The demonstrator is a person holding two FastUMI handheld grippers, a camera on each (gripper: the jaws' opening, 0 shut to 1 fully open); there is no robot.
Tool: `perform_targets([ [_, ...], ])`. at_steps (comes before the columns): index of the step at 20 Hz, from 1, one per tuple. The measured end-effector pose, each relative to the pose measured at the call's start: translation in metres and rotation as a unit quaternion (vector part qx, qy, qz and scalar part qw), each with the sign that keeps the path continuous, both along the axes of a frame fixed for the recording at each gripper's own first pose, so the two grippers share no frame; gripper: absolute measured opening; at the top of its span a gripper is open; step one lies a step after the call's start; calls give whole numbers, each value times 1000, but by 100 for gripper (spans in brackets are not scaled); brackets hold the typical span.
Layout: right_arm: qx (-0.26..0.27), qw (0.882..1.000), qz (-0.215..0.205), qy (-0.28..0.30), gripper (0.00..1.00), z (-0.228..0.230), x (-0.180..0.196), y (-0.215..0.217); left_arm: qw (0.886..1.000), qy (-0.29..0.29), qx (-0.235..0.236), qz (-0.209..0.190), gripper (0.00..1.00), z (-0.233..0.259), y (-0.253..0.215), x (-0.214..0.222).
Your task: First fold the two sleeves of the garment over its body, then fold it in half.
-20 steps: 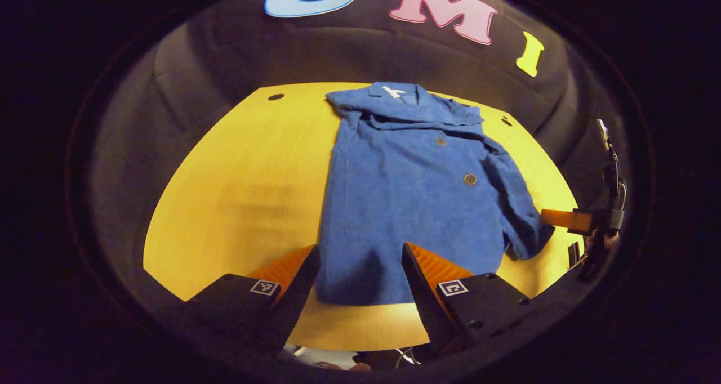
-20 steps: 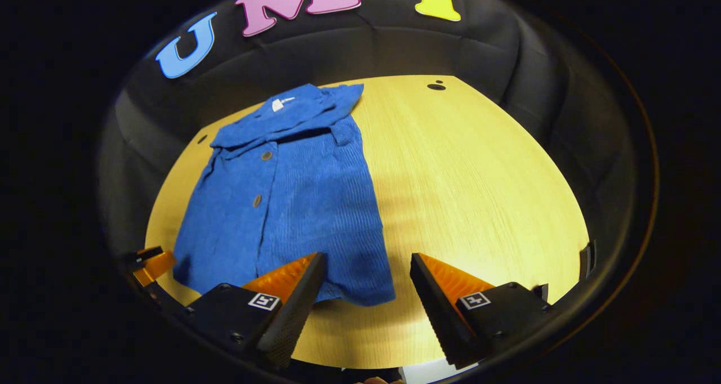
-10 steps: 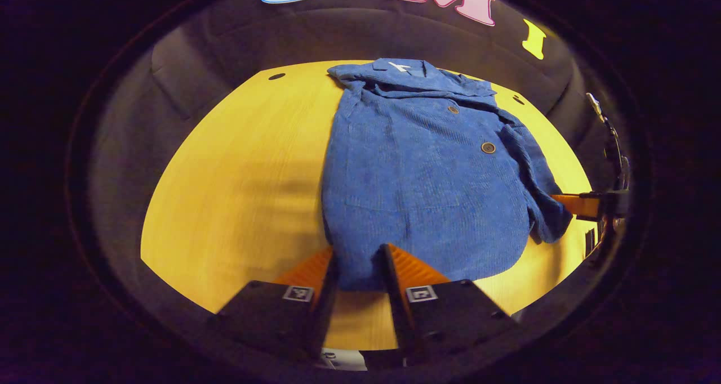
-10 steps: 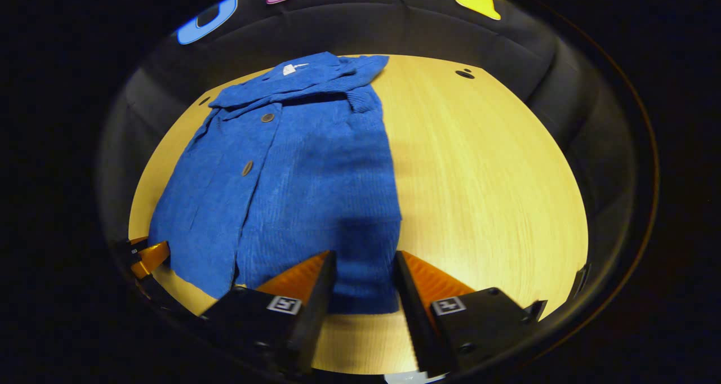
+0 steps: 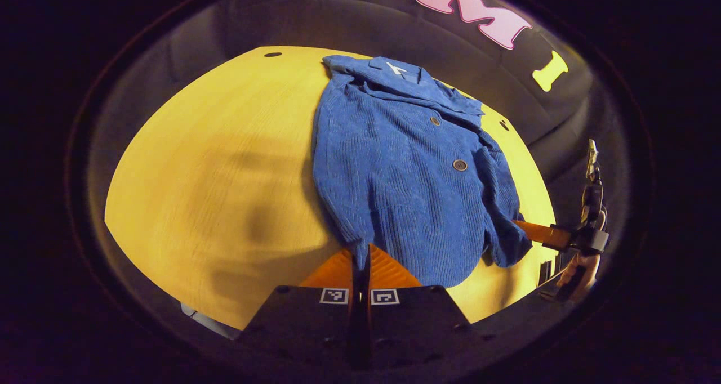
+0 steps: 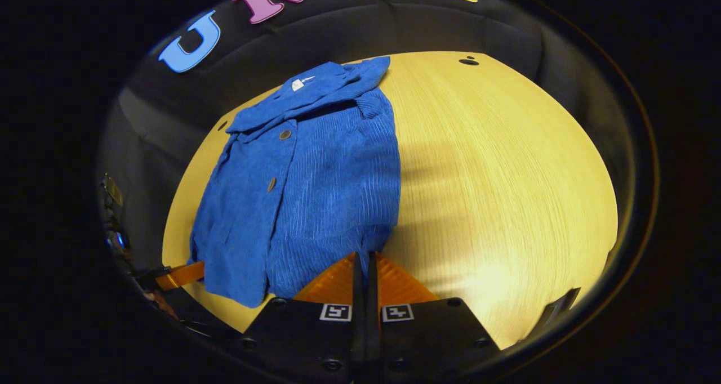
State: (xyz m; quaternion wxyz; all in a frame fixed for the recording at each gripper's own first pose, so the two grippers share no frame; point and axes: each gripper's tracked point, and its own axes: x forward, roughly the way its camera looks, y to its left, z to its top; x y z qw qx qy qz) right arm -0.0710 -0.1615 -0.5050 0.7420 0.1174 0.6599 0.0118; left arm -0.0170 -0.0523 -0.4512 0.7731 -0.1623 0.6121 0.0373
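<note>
Your left tool (image 5: 361,260) clenched on the near hem corner of the blue corduroy buttoned jacket (image 5: 401,164), your right tool (image 6: 365,263) pinching its other hem corner, jacket spread on the yellow wooden counter (image 5: 214,175), collar at 12 o'clock, sleeves folded in.

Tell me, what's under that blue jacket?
The jacket lies on a yellow wooden table, bare on both sides of it. Both sleeves look folded over its front. Each gripper pinches a corner of its near hem. Whatever lies beneath the cloth is covered.
</note>
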Motion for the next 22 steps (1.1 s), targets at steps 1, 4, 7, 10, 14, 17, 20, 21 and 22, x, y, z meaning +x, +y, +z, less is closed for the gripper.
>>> perform_targets([
  [1,9,1000,1,-10,5,10,8,7,1000,-11,-6,-2,0,9,-3,7],
  [4,33,998,7,-59,5,41,52,27,999,-49,-21,-4,0,45,-7,31],
  [7,60,994,11,-94,5,60,105,44,996,-87,-32,-4,0,76,-9,76],
  [10,70,988,14,-135,4,68,170,50,990,-133,-38,-14,0,101,-1,142],
  [14,66,977,-1,-201,4,63,280,50,978,-203,-38,-14,0,123,24,262],
  [17,45,973,-13,-225,4,35,355,42,968,-250,-12,-6,0,115,55,353],
  [20,3,970,-21,-240,4,-7,419,25,951,-306,32,9,0,92,93,440],
  [21,-15,971,-25,-236,5,-25,434,14,946,-319,44,17,0,80,103,465],
  [22,-32,971,-36,-234,5,-44,450,6,945,-322,51,23,3,70,113,482],
])
